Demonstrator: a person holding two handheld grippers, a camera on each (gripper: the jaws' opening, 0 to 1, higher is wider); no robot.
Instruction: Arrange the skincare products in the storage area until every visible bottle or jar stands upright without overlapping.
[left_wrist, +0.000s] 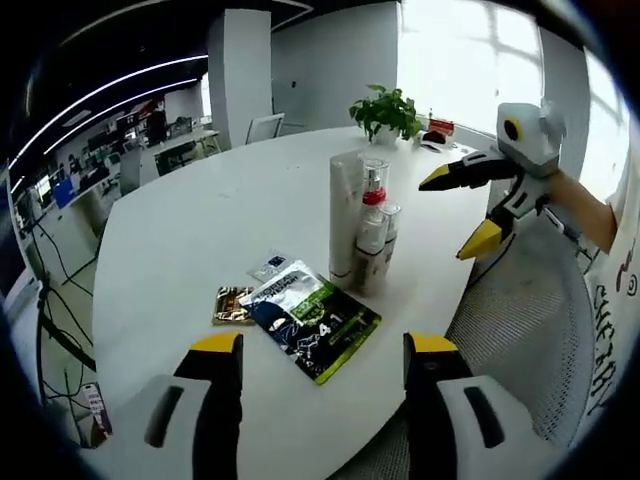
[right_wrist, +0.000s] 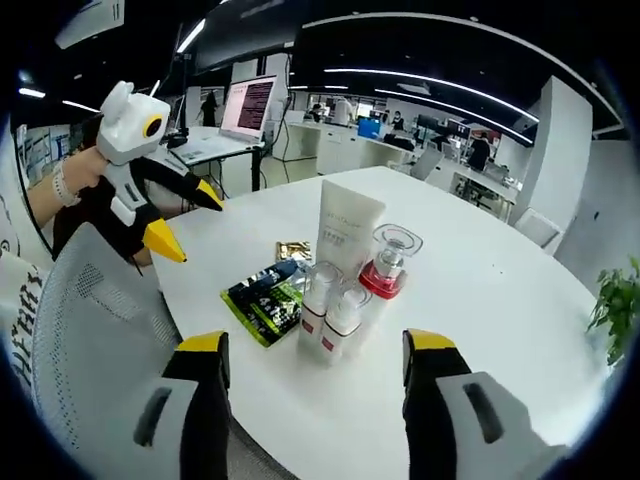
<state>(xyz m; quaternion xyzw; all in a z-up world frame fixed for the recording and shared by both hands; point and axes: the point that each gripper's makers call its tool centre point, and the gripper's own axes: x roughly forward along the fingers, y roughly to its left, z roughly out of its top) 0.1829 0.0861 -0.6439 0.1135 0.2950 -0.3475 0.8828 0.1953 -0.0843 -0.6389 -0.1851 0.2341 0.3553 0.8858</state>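
On the round white table (left_wrist: 190, 230) a tight cluster stands upright: a tall white tube (left_wrist: 345, 215), a clear-capped bottle with a red collar (left_wrist: 374, 192) and two small white bottles (left_wrist: 372, 245). The same tube (right_wrist: 345, 230), red-collared bottle (right_wrist: 388, 262) and small bottles (right_wrist: 330, 310) appear in the right gripper view. My left gripper (left_wrist: 322, 350) is open, short of a green-black sachet (left_wrist: 315, 320). My right gripper (right_wrist: 318, 350) is open just before the small bottles. Each gripper also appears in the other's view, open in the air: the right gripper (left_wrist: 458, 212) and the left gripper (right_wrist: 188, 220).
A gold sachet (left_wrist: 232, 305) and a small grey sachet (left_wrist: 270, 267) lie flat beside the green one (right_wrist: 265, 300). A mesh chair (left_wrist: 520, 320) stands at the table's near edge. A potted plant (left_wrist: 385, 112) sits at the far side. A laptop (right_wrist: 240, 120) is on another desk.
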